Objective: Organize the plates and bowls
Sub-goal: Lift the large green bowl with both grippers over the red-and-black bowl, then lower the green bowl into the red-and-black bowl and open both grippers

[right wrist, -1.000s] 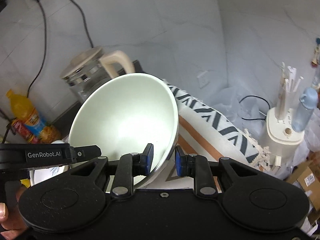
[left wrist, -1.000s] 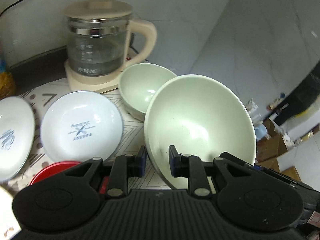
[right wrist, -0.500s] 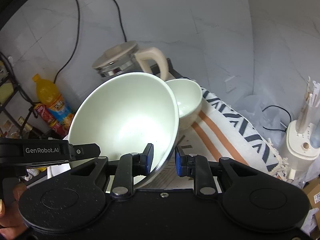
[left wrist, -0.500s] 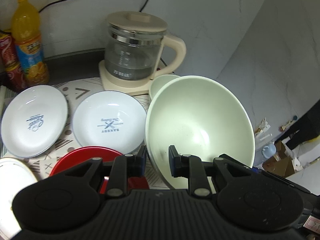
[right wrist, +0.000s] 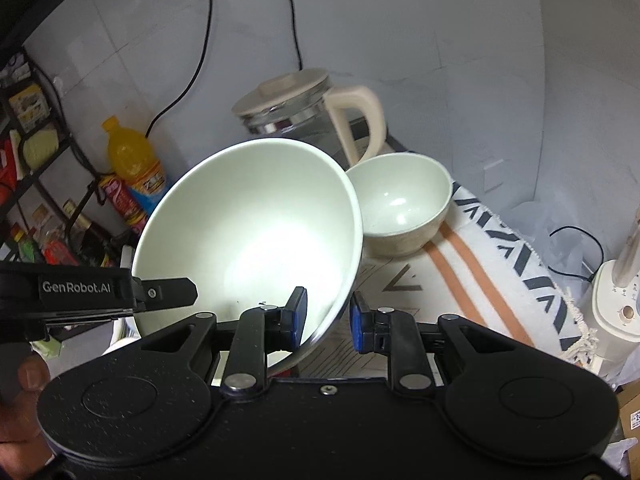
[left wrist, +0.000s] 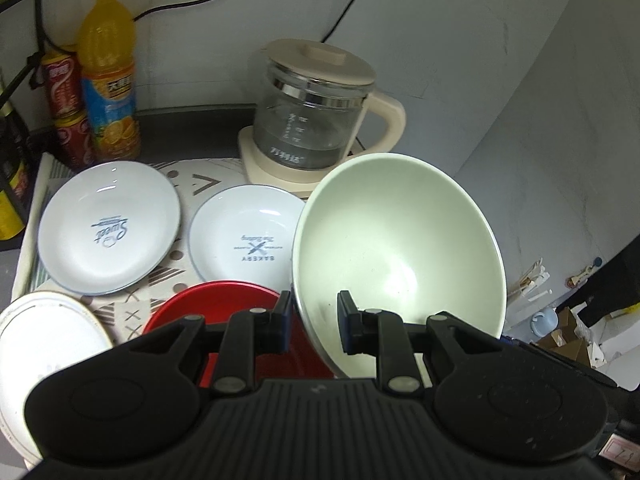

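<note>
Bowl, big pale-green ceramic (left wrist: 400, 256), hung tilted between both claws: left claw (left wrist: 311, 322) & right claw (right wrist: 325, 318) each pinched its rim. Smaller pale-green bowl (right wrist: 400, 204) sat beyond-right on striped worktop cloth (right wrist: 492, 264), nearer right claw.

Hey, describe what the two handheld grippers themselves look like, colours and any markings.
Both are matte black plastic. The left gripper has a ribbed top and silver pivot pins; the right gripper has a smooth speckled top with one centre screw. Each finger ends in a blue pad. The left gripper's side, seen from the right wrist, reads "GenRobot.AI" in white.
</note>
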Demonstrator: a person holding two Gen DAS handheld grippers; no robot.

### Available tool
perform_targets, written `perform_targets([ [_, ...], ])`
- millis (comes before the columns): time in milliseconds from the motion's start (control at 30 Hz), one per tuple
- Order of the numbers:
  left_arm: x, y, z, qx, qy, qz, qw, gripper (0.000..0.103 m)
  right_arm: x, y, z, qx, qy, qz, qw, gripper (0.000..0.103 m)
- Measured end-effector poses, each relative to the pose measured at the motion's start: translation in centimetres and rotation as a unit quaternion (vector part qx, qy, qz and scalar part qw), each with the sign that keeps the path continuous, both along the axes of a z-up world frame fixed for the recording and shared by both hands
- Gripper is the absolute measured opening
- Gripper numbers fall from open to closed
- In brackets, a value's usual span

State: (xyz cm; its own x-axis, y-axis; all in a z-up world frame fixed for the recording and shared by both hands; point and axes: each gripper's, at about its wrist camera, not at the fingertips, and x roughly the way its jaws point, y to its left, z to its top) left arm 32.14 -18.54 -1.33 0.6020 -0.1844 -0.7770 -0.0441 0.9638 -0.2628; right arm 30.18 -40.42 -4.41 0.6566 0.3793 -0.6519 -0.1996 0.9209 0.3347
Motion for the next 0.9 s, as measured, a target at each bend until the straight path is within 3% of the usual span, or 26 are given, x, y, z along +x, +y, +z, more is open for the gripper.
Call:
perform_targets([
  [900,-2.1,5.3,-4.2,-0.013,0.085,0.036,0.9956,0.022,-0.4,5.4,-2.7,-0.041,0.064,0.061,0.995,0.023],
])
